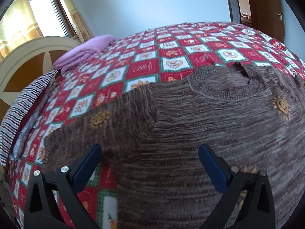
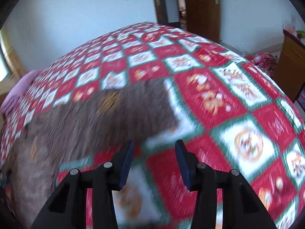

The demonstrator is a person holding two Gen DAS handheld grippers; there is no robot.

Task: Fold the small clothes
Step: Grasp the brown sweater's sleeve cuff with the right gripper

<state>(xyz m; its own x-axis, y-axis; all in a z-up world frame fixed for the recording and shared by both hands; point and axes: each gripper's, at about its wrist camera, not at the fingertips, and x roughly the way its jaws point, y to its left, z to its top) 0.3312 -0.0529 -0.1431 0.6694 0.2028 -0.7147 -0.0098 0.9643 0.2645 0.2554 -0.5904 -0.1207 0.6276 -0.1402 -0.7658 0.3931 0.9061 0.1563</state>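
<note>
Pale blue walls close off the room behind the bed, with a brown wooden door (image 2: 203,9) standing beyond its far edge and a curtained window (image 1: 43,13) off to my left. Spread over the bed is a red, white and green patchwork quilt (image 1: 171,43), and on it lies the brown knitted sweater (image 1: 219,129), laid flat with its round collar (image 1: 225,87) toward the far side and one sleeve (image 1: 106,126) stretched out to the left. Small orange sun figures dot the knit.

My left gripper (image 1: 149,152) angles steeply down at the bed, hanging over the spot where that sleeve meets the body of the sweater. Its jaws stand wide apart, with nothing between them and nothing pressed by the blue pads.

My right gripper (image 2: 154,147) also tilts down toward the bed, over bare quilt just beside the sweater's (image 2: 106,118) right edge. Its jaws are at a middling gap, narrower than the left pair, and hold nothing. This view is smeared with blur, so I cannot tell which part of the sweater that edge belongs to.

Near the cream and brown headboard (image 1: 24,57), a folded purple cloth (image 1: 85,51) sits at the quilt's far left, and a striped fabric (image 1: 21,112) lies along the left edge of the bed, well apart from the sweater.
</note>
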